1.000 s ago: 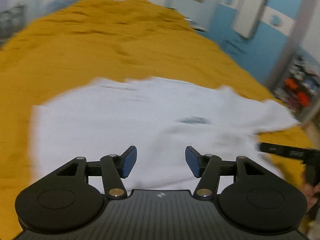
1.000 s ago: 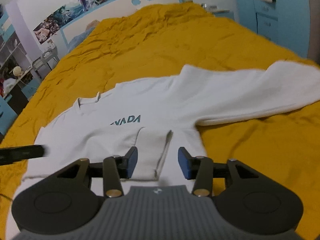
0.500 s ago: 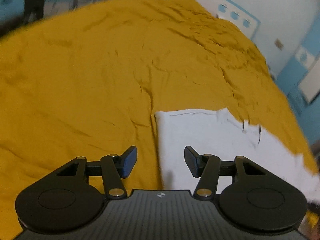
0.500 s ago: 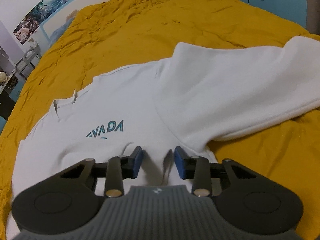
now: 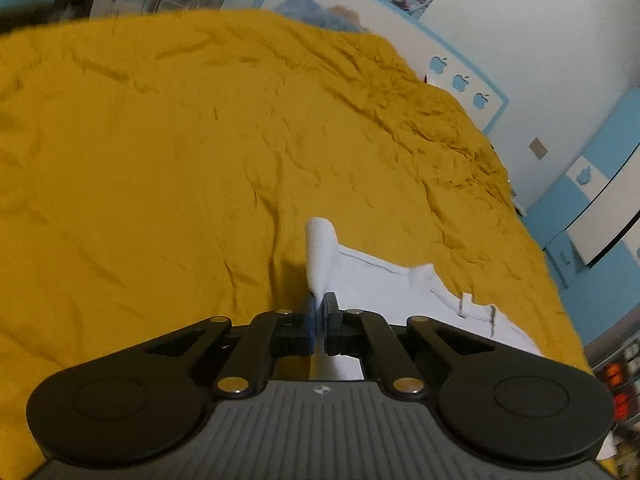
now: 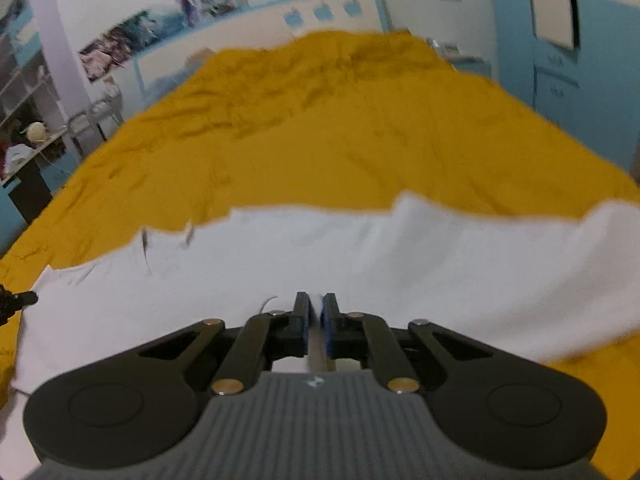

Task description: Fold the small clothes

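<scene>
The left gripper (image 5: 319,312) is seen clamped on a raised corner of the white shirt (image 5: 400,300), a peak of cloth standing up beyond the pads. The right gripper (image 6: 316,312) is likewise closed on a pinch of the same shirt, nearer its middle. The garment is spread across the yellow bedspread (image 5: 160,160), with one sleeve (image 6: 560,264) lying out to the right. Risk is judged as follows: only a thin pinch is held by each tool, so the cloth could slip free on lifting; the loose sleeve could drag and spoil the fold; the creased bedspread could be caught along with the shirt. Beyond the bed, a headboard with blue apple shapes (image 6: 320,12), posters (image 6: 160,36) and a blue cabinet (image 6: 560,60) are noted.
</scene>
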{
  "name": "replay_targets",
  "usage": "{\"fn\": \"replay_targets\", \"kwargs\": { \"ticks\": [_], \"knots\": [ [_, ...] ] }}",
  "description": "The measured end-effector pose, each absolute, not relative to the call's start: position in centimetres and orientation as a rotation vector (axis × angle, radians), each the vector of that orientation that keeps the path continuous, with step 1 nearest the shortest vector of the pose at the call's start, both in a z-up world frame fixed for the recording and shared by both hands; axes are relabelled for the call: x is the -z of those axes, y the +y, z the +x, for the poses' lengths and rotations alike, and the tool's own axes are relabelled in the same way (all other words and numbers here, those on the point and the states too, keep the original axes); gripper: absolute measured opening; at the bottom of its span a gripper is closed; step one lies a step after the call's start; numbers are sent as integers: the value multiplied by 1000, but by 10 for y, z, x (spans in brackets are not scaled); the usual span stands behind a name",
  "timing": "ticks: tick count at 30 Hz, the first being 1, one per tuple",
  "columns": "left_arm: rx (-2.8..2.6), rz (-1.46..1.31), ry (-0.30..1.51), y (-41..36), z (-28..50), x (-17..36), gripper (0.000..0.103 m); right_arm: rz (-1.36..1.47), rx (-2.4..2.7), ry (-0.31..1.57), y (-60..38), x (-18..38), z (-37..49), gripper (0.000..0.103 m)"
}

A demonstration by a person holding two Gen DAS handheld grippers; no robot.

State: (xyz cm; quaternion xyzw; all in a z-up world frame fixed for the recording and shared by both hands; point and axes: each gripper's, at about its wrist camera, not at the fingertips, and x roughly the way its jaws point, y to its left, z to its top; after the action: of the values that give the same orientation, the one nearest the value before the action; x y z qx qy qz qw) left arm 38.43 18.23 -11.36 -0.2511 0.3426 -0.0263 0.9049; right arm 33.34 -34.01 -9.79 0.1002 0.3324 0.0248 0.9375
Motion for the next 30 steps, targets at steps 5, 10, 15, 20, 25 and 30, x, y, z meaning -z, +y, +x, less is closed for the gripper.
{"fn": "replay_targets", "kwargs": {
  "ticks": [5, 10, 15, 20, 25, 30],
  "knots": [
    [14, -477, 780, 175, 404, 128, 4, 160, -9, 743, -336, 119, 388, 1],
    [-89, -436, 774, 187, 395, 128, 6, 177, 69, 822, -341, 143, 394, 14],
    [4, -453, 801, 197, 370, 111, 22, 280, 29, 821, -359, 133, 361, 21],
    [88, -414, 873, 188, 343, 110, 37, 381, -29, 840, -361, 137, 340, 25],
    [131, -382, 947, 179, 317, 121, 47, 365, -28, 843, -347, 150, 331, 0],
    [168, -305, 981, 173, 299, 121, 58, 332, -59, 718, -343, 112, 311, 0]
  ]
}}
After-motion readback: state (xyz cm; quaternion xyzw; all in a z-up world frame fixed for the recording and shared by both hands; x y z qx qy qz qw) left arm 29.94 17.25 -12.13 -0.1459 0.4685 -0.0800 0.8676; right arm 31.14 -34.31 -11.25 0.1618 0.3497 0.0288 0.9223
